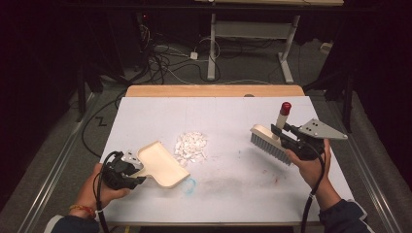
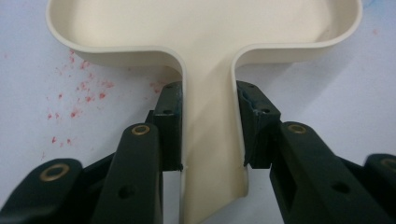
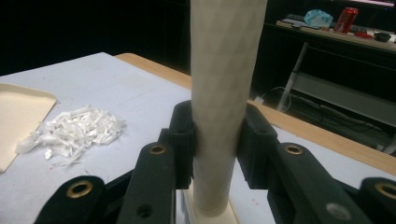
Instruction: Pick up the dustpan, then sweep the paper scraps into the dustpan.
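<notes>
Now, left gripper (image 1: 132, 171): it sat at the near-left of the table (image 1: 145, 111), jaws clamped on the dustpan's handle from both sides, pads pressed flat against it in the left gripper view.
Dustpan (image 1: 162, 163): cream, lying on the white table with its open mouth turned toward the scraps; its tray (image 2: 201, 23) spread wide past the jaws in the left gripper view, nothing in it that I could see.
Right gripper (image 1: 286, 133): at the right side, jaws closed around the brush handle (image 3: 223, 93), which stood upright between them in the right gripper view.
Brush (image 1: 269, 141): cream block with grey bristles pointing down and toward the table, a red cap (image 1: 285, 107) on top of the handle; whether the bristles touched the surface, I couldn't tell.
Scraps (image 1: 191, 145): a small white heap at mid-table, just beside the dustpan's mouth, well apart from the brush.
Hands: the left hand (image 1: 104, 191) gripped its tool from below, the right hand (image 1: 311, 165) likewise, both in dark sleeves.
Table marks: faint red specks and a blue ring (image 1: 190, 184) near the dustpan's near corner.
</notes>
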